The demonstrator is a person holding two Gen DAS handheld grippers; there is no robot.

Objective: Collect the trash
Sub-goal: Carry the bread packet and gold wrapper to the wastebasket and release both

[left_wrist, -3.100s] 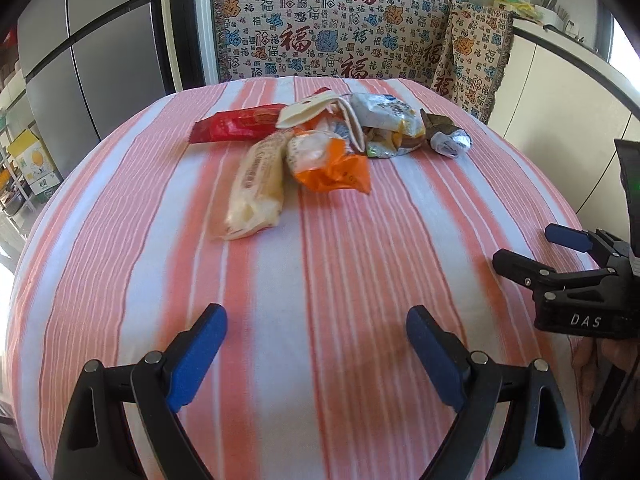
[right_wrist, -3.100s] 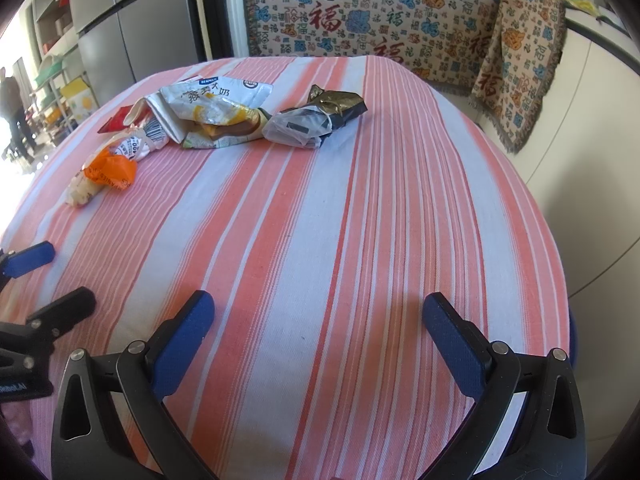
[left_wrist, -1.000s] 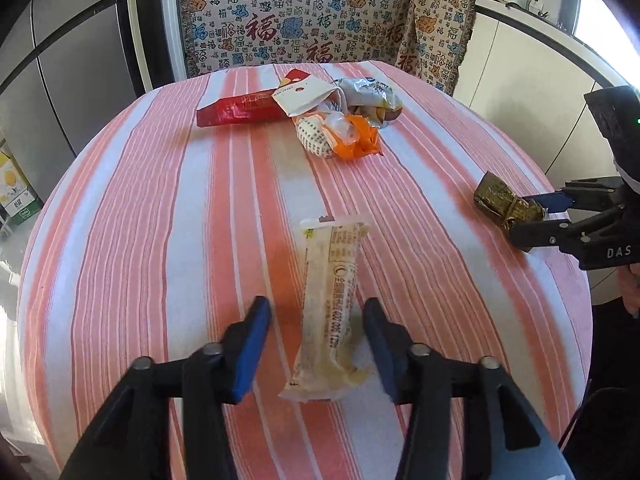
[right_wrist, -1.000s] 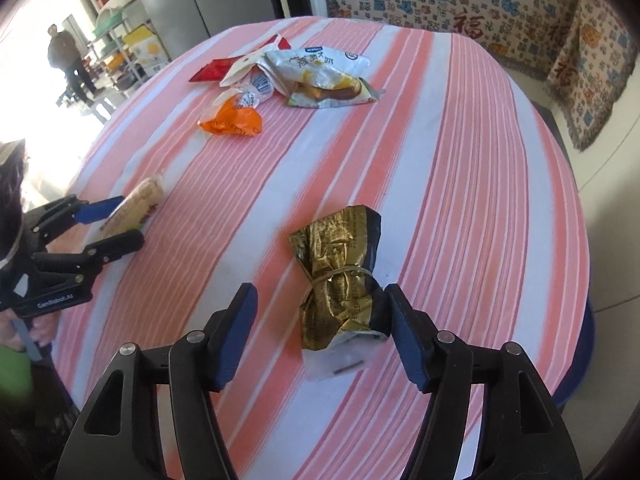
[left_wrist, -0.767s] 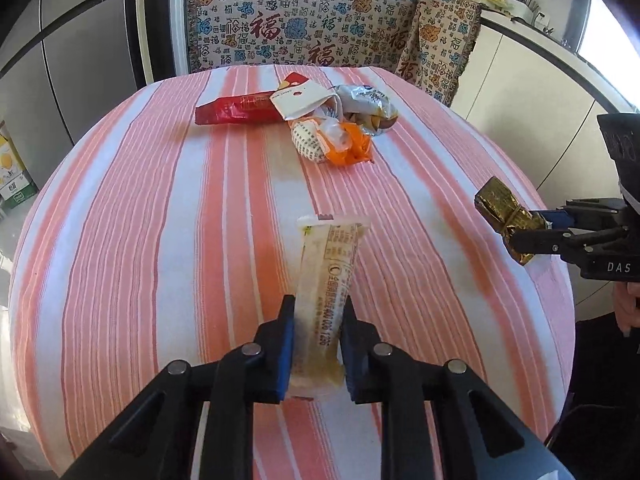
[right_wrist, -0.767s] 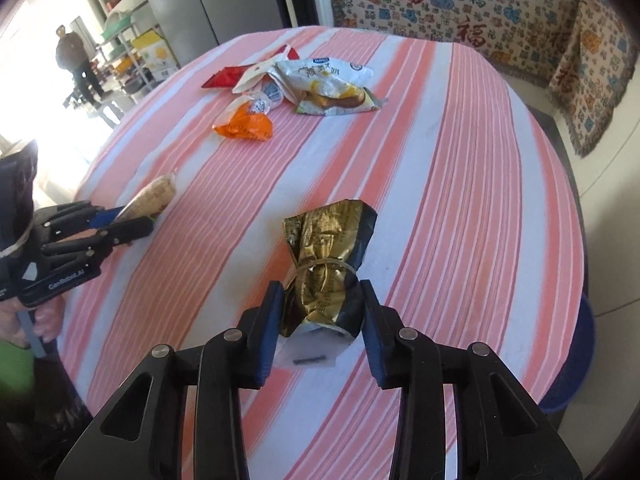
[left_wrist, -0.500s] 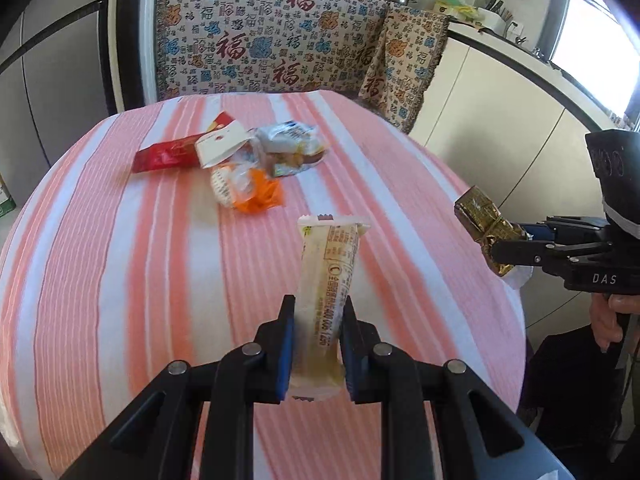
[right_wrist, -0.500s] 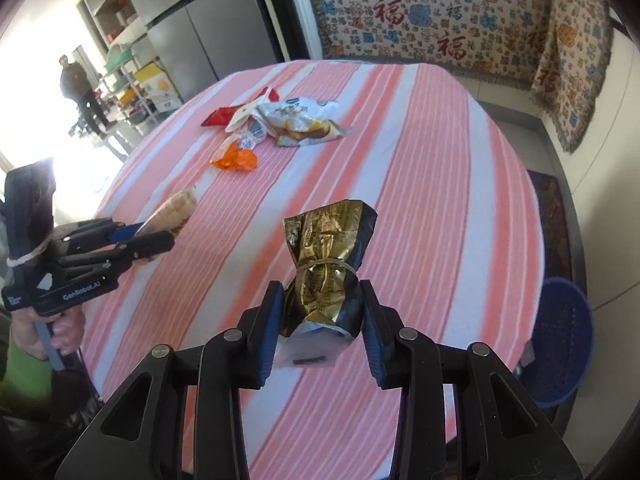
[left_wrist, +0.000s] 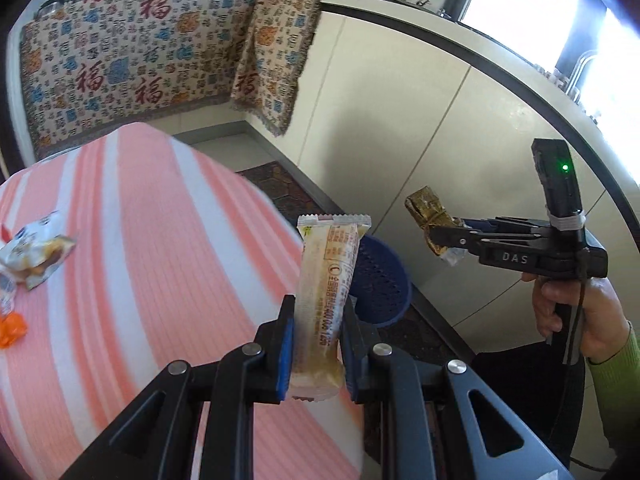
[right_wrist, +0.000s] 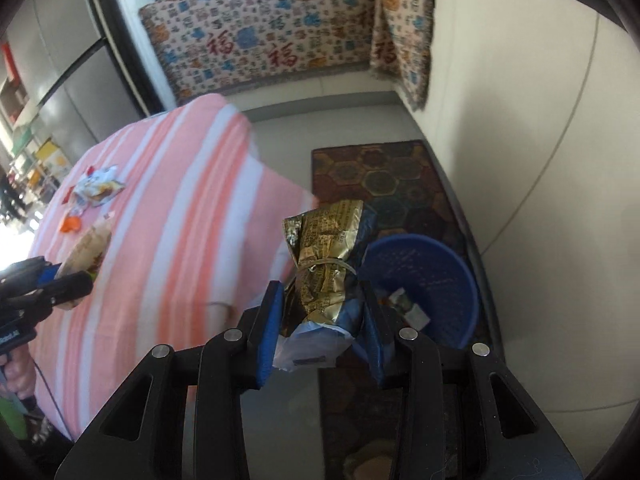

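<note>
The left tongs (left_wrist: 316, 354) are clamped on a long cream snack wrapper with brown print (left_wrist: 326, 292), which stands upright between the blue pads, held in the air past the edge of the table (left_wrist: 140, 264) with its pink-and-white striped cloth; the right tongs (right_wrist: 322, 326) grip a crumpled gold foil packet tied with a band (right_wrist: 326, 264), a clear plastic tail hanging below it; only the right wrist view shows inside the round blue perforated basket (right_wrist: 432, 276) on the floor, where a few scraps lie, while the left view shows just its rim behind the wrapper; the left view alone shows the hand (left_wrist: 576, 308) in a green sleeve carrying the right tongs; more wrappers (right_wrist: 96, 186) lie on the table.
</note>
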